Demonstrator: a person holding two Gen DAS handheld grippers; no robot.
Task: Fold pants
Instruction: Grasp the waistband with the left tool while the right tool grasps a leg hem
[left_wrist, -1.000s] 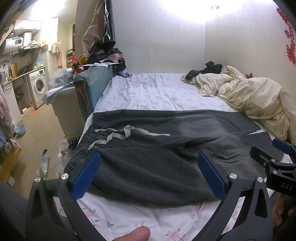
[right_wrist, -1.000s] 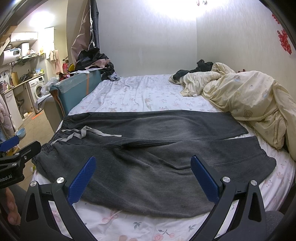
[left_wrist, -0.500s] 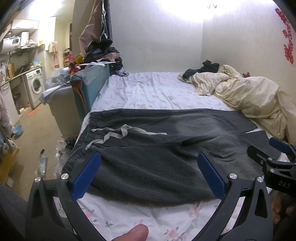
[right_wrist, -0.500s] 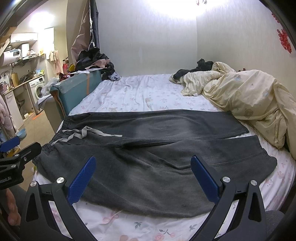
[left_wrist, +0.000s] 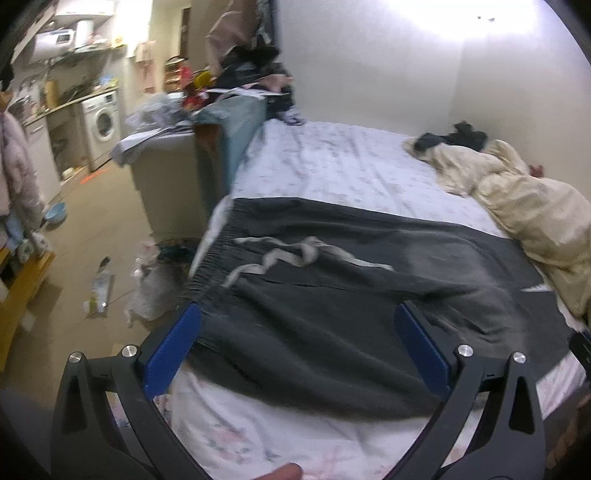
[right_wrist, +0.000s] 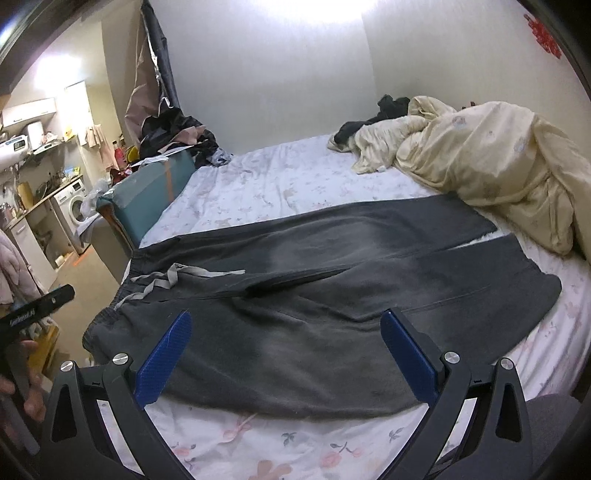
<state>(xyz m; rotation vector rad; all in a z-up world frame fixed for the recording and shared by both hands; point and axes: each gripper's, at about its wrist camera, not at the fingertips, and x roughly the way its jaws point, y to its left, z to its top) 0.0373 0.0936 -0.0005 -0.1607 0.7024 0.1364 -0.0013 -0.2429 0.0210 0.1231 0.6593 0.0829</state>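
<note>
Lying flat, unfolded: dark pants.

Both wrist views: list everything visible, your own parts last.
pants: one, dark grey, spread flat across the bed's near end
drawstring: one, light grey, at the waistband
bed: one, floral white sheet
duvet: one, cream, bunched at the bed's right side
clothes: dark heap, far end of duvet
washer: one, white, far left
left gripper: fingers blue, open, over the waist end
right gripper: fingers blue, open, over the near leg
</note>
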